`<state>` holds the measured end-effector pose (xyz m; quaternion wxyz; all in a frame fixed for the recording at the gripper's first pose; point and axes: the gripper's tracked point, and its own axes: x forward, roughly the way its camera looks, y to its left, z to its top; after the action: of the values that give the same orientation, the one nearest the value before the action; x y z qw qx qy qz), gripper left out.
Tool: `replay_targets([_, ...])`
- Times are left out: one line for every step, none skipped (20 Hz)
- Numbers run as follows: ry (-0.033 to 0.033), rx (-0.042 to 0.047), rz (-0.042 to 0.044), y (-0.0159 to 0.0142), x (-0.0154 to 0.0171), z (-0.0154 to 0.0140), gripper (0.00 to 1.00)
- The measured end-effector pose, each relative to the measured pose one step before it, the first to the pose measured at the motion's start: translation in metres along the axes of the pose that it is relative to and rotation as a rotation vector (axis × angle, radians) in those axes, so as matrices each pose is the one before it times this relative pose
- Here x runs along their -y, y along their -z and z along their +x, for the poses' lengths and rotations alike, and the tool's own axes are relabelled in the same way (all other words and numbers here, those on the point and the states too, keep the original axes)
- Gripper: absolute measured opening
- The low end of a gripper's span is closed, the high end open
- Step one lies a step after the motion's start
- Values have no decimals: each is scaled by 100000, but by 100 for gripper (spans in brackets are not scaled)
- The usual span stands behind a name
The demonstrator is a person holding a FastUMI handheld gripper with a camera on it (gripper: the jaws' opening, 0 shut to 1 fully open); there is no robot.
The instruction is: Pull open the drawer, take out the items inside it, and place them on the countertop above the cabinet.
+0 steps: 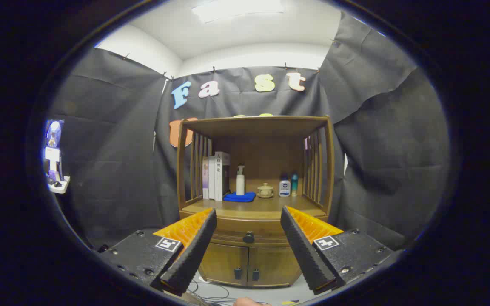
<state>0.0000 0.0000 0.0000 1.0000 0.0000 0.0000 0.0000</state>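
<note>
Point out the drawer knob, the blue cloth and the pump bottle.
drawer knob (249, 237): gripper view, centre of the dark knob, between the open fingers.
blue cloth (239, 196): gripper view, middle of the folded cloth on the countertop.
pump bottle (240, 183): gripper view, white body, behind the cloth.

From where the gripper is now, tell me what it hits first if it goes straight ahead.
Likely the drawer knob, centred between the open fingers of the gripper on the closed drawer front. Nothing shows in between, though depth is hard to judge.
</note>
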Motion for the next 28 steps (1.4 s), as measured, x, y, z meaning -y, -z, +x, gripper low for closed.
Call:
replay_targets([-9, -106, 463, 30, -66, 86, 99])
replay_targets([-113, -551, 387, 145, -73, 96, 99])
replay_targets([21, -33, 498, -14, 69, 64, 99])
replay_targets([-257, 165, 351, -108, -102, 92, 99])
replay_targets([120, -76, 117, 65, -84, 151, 99])
replay_targets([-89, 1, -7, 112, 78, 173, 99])
replay_targets([278, -352, -229, -5, -9, 121, 99])
replay_targets([78, -203, -110, 236, -9, 151, 99])
replay_targets([257, 177, 89, 76, -11, 167, 99])
replay_targets([38, 278, 426, -94, -130, 111, 99])
replay_targets([-314, 23, 372, 45, -181, 273, 99])
replay_targets([3, -375, 72, 195, -93, 154, 99])
replay_targets([-218, -372, -213, 216, -21, 330, 99])
replay_targets([60, -126, -384, 232, -91, 457, 98])
replay_targets([-52, 682, -352, 125, -124, 538, 98])
replay_targets([141, 1253, -367, 102, -105, 551, 99])
replay_targets([-816, 506, -590, 349, -188, 703, 98])
replay_targets([-230, 529, -207, 616, -210, 668, 98])
replay_targets([-234, 704, -414, 473, -2, 808, 99])
replay_targets([-42, 375, -744, 635, -25, 818, 99])
replay_targets([403, -131, -1052, 596, 116, 863, 99])
replay_targets([1136, -769, -1023, 930, 362, 941, 99])
replay_targets([686, -1257, -775, 1150, 98, 1184, 99])
replay_targets([485, -2043, -305, 1085, 157, 1058, 99])
replay_targets([-117, -2200, 262, 1237, 115, 1045, 99])
replay_targets([171, -1739, 850, 1044, 170, 1104, 99])
replay_targets([349, -2465, 866, 1262, 283, 1150, 99])
replay_targets([628, -1857, 993, 983, 228, 1074, 99])
